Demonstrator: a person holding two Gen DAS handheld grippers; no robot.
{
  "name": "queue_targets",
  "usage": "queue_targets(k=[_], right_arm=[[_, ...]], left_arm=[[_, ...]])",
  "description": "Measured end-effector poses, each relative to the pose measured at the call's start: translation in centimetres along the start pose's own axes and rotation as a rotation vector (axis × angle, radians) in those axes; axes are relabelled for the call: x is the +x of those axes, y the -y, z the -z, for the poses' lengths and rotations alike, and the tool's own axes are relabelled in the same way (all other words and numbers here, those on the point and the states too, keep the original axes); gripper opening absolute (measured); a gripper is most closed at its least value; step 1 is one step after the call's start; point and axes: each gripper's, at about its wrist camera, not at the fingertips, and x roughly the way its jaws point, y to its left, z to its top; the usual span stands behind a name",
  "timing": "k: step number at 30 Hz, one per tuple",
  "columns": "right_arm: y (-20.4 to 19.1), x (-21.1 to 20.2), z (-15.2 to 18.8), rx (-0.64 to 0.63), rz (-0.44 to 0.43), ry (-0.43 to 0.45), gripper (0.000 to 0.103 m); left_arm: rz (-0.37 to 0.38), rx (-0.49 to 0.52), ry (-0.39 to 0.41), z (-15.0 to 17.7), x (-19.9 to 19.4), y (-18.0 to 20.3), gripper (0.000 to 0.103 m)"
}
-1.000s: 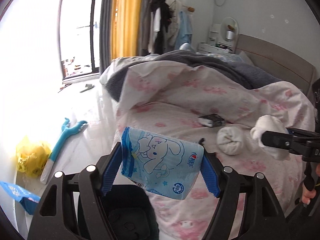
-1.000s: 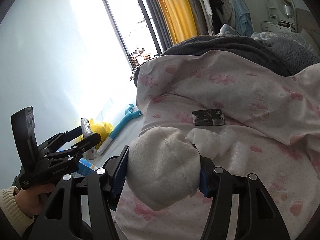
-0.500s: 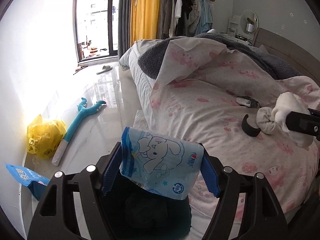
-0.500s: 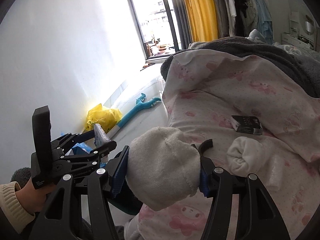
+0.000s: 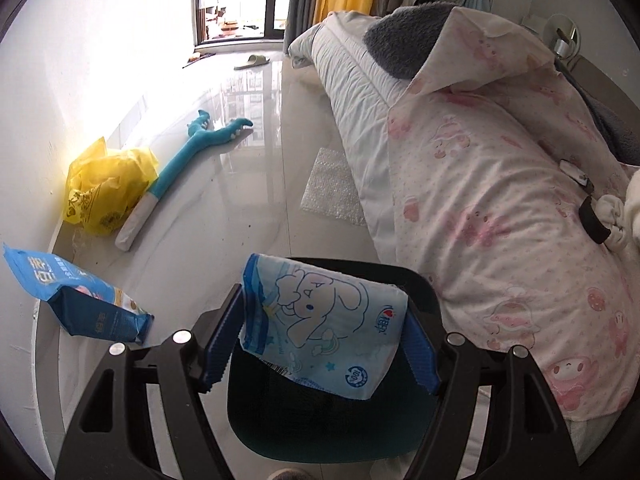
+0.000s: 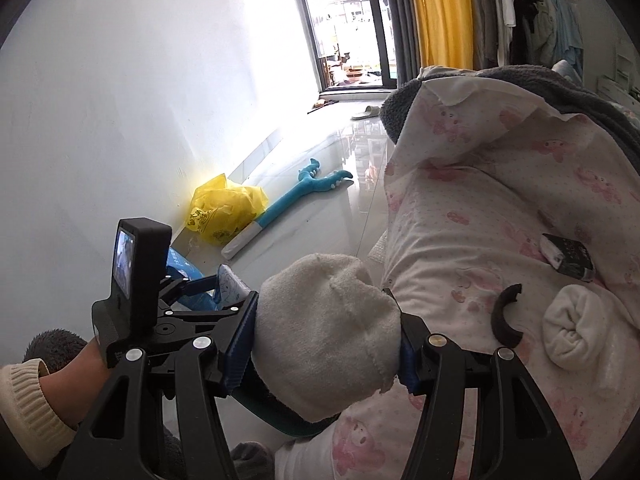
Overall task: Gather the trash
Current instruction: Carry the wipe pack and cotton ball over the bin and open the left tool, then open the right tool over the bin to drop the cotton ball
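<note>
My left gripper [image 5: 320, 344] is shut on a blue cartoon-print wrapper [image 5: 324, 320] and holds it over the open dark bin [image 5: 320, 428] on the floor beside the bed. My right gripper [image 6: 326, 340] is shut on a white sock [image 6: 324, 328], just above the bin's rim [image 6: 280, 416] at the bed's edge. The left gripper also shows in the right wrist view [image 6: 224, 284]. A second rolled white sock [image 6: 572, 332], a curved black piece [image 6: 506, 316] and a small black packet [image 6: 568, 256] lie on the pink bedspread [image 6: 500, 208].
On the floor by the wall lie a yellow plastic bag [image 5: 104, 184], a teal toy stick [image 5: 184, 164] and a blue snack bag [image 5: 76, 300]. A sheet of bubble wrap [image 5: 332, 188] lies against the bed. A slipper [image 5: 252, 61] sits near the window.
Both grippers have swung left and down from over the bed to the floor side. The bin now sits under the wrapper, and the held sock is near its rim.
</note>
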Motion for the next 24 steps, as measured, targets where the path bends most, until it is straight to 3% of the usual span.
queue_targets(k=[9, 16, 24], right_arm=[[-1.9, 3.5, -0.2, 0.01, -0.015, -0.051, 0.06], [-2.8, 6.5, 0.0, 0.039, -0.025, -0.094, 0.06], [-3.3, 9.8, 0.5, 0.059, -0.021, -0.163, 0.06]], left_arm=[[0.009, 0.009, -0.126, 1.5, 2.5, -1.4, 0.075], [0.009, -0.002, -0.2, 2.7, 3.4, -2.9, 0.087], [0.019, -0.052, -0.196, 3.0, 2.2, -5.8, 0.093]])
